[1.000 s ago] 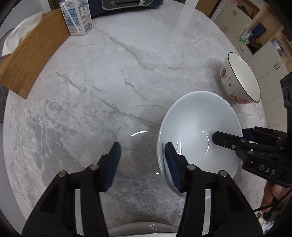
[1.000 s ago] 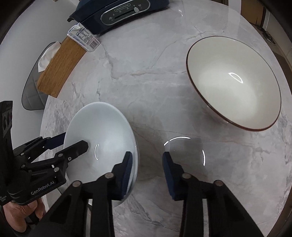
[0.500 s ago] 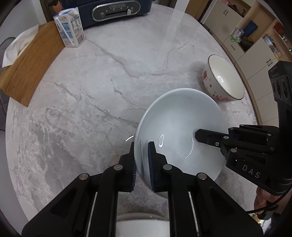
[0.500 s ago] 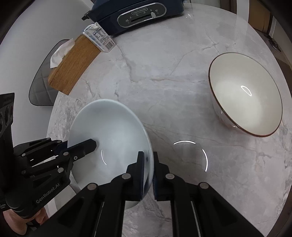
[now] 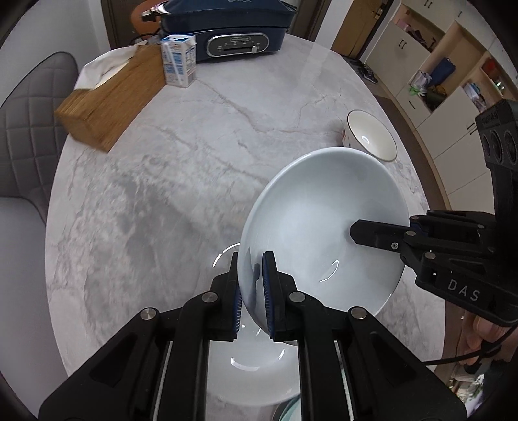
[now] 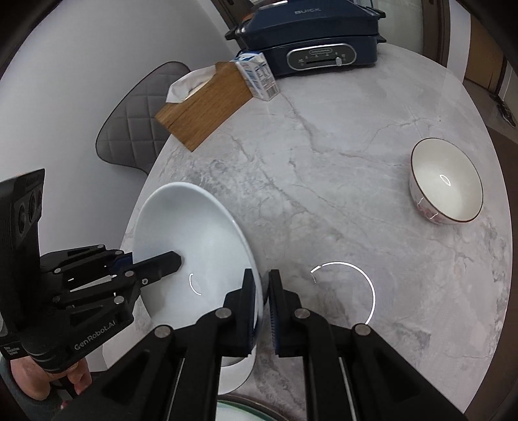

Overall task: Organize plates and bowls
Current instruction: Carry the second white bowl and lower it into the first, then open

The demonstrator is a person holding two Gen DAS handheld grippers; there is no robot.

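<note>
We hold the white plate tilted above another white dish at the desk's near edge, left tool and right tool each pinching its rim, while the patterned bowl sits farther along the right edge.

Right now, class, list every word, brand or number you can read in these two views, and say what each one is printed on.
"DAS": on the right tool, seen from the left wrist.
"GenRobot.AI": on the left tool, seen from the right wrist.
"BUICK": on the lid of the blue cooker.
Milk carton: print too small to read.
Cooker control panel: markings too small to read.
</note>
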